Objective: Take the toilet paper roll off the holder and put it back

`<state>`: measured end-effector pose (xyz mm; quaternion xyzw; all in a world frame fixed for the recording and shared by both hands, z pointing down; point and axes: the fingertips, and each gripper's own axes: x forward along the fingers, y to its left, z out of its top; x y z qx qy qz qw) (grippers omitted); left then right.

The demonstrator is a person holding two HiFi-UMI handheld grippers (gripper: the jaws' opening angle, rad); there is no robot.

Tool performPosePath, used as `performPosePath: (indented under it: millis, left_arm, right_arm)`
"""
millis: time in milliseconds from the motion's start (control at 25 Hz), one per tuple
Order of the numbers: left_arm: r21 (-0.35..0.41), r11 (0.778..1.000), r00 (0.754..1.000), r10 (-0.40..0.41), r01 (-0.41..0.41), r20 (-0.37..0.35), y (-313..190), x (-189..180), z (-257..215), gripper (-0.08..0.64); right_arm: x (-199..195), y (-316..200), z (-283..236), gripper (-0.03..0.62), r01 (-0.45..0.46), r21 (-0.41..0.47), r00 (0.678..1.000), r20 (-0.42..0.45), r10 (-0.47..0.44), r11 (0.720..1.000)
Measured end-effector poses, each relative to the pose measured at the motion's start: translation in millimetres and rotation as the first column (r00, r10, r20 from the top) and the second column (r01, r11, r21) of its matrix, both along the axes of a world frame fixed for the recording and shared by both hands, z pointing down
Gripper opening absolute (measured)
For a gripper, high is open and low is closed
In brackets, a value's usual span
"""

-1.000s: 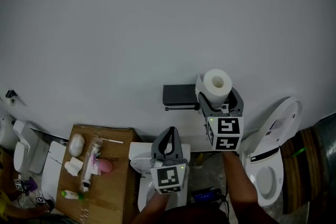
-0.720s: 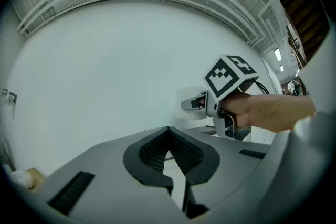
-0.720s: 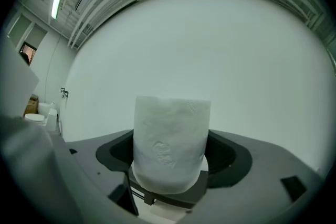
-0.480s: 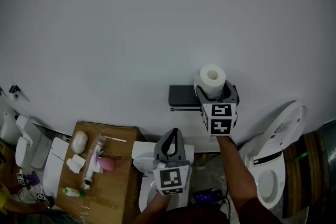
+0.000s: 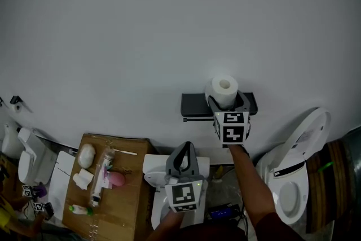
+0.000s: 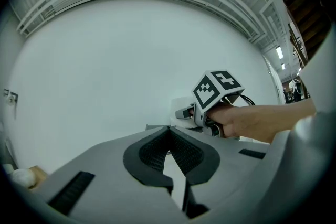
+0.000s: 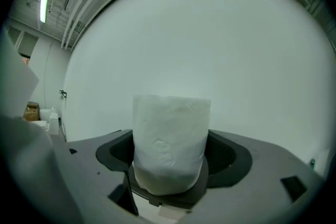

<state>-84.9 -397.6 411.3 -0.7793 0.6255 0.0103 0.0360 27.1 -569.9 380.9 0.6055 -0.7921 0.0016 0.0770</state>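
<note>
My right gripper point(image 5: 227, 100) clamps the toilet paper roll point(image 5: 224, 87) at the wall holder point(image 5: 194, 104), 12 o'clock from my closed, empty left gripper point(image 5: 182, 149); reseating it, I judge, calls for aligning its core.

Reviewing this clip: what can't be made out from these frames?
- Whether the toilet paper roll touches the holder: in the head view the right gripper covers that end, and in the right gripper view the roll hides the holder.
- The small items on the brown board: in the head view they are too small and dim to name.
- The toilet bowl: in the head view it is dim and partly behind the person's arm.
</note>
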Motion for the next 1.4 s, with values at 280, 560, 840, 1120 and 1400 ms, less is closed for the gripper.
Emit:
performPosePath:
  millis: [280,560,840,1120,1400]
  left_arm:
    - [-0.021,1.0,1.0,0.003,-0.003,0.012,1,3,2,0.011]
    - [-0.023,1.0,1.0,0.002,-0.002,0.006,1,4,3,0.011]
    - [-0.007,1.0,1.0,-0.001,0.001,-0.003,-1,0,-4,0.011]
    - [0.0,1.0,1.0,-0.006,0.006,-0.008,-1,-2,-6,0.011]
    - [0.011,1.0,1.0,0.004,-0.004,-0.011,-1,1,-12,0.011]
  right_arm:
    - [-1,2,-1,0.394,0.025,-0.003,1.0,-0.018,-0.026,1.0]
    - [-1,6,-13,0.396,0.055,0.024,0.998,0.008,-0.055,0.998]
    - [4,17,-32,0.397,0.041,0.074,0.999,0.017,-0.043,0.996]
    - [10,42,-35,0.397,0.046,0.095,0.998,0.046,-0.051,0.994]
    - [10,81,-22,0.397,0.07,0.089,0.994,0.073,-0.076,0.994]
